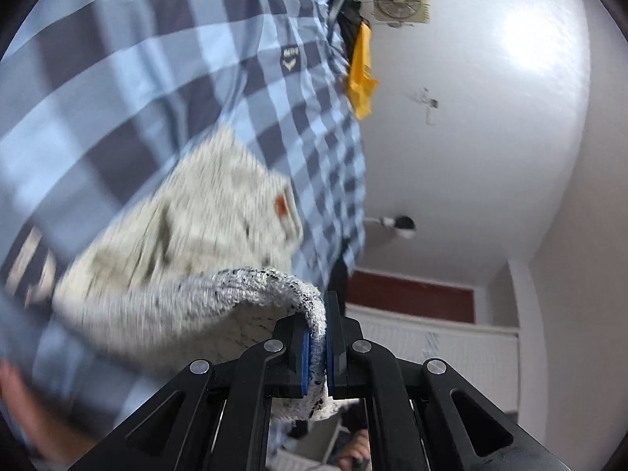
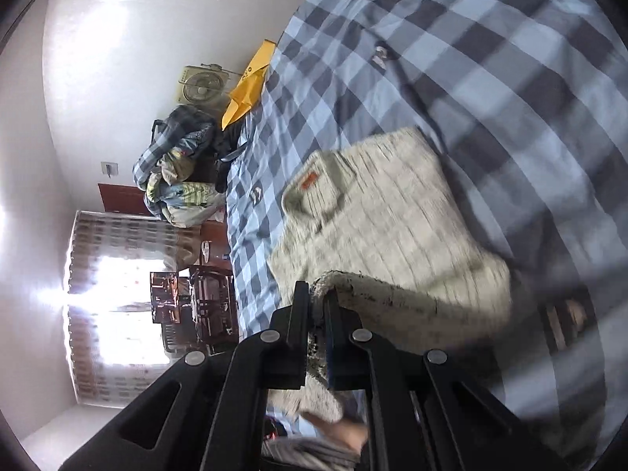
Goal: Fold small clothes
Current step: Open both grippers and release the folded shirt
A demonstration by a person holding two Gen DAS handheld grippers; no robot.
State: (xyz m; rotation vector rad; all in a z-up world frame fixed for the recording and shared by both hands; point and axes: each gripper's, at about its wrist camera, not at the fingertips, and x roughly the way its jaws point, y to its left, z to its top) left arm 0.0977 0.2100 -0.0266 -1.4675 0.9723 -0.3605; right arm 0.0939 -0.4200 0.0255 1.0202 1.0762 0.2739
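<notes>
Low in the middle of each frame, your left gripper [image 1: 316, 347] and right gripper [image 2: 316, 337] pinch tight on the soft, floppy knit top [image 1: 204, 235] over the checked bed [image 1: 117, 78], so keep hold near its corners.

Both wrist views tilted, set close behind the tongs; knit garment [image 1: 188, 235] [image 2: 384, 216] and checked bedsheet [image 1: 117, 78] [image 2: 471, 59] shared ahead.

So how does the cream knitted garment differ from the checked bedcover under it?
The cream knitted garment is small, plain and ribbed, with an orange tag; the checked bedcover is broad, patterned in blue and grey squares. The garment's edge is lifted, pinched by the left tongs and right tongs; the bedcover lies spread out. Both are fabric.
</notes>
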